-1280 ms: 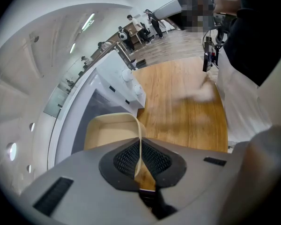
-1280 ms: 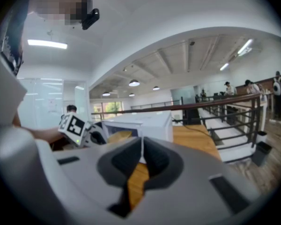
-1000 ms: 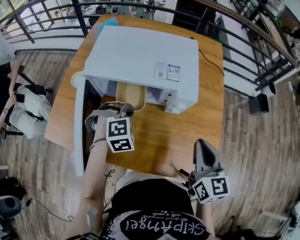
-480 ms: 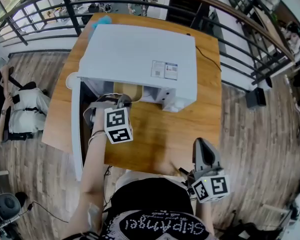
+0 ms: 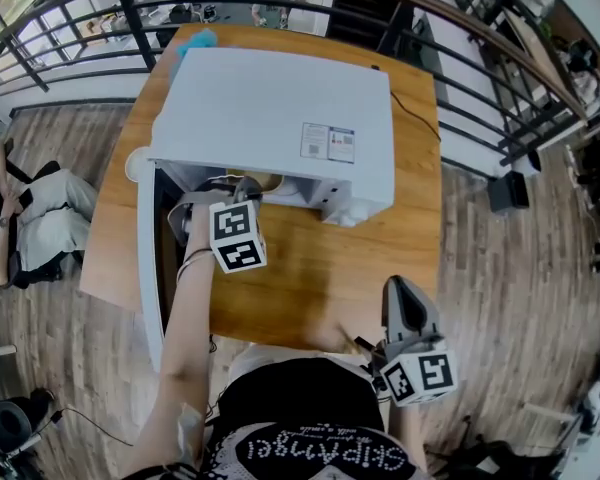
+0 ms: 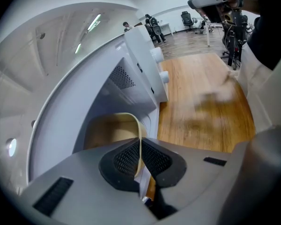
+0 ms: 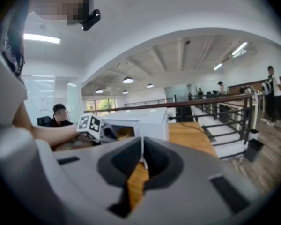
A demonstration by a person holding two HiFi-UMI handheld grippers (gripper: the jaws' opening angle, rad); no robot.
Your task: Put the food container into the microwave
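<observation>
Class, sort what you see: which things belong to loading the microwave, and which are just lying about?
In the job: microwave, its open door, food container, left gripper shut on the container's rim.
Lying about: idle right gripper, blue object, cable, railing, black box on the floor.

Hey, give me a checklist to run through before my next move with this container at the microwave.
1. Door open, clear of the opening: ok.
2. Left gripper shut on the container rim: ok.
3. Container inside the microwave: ok for most of it; only a sliver shows at the opening from the head view.
4. Container resting on the microwave floor: cannot tell.
5. Right gripper shut, empty, away from the microwave: ok.
</observation>
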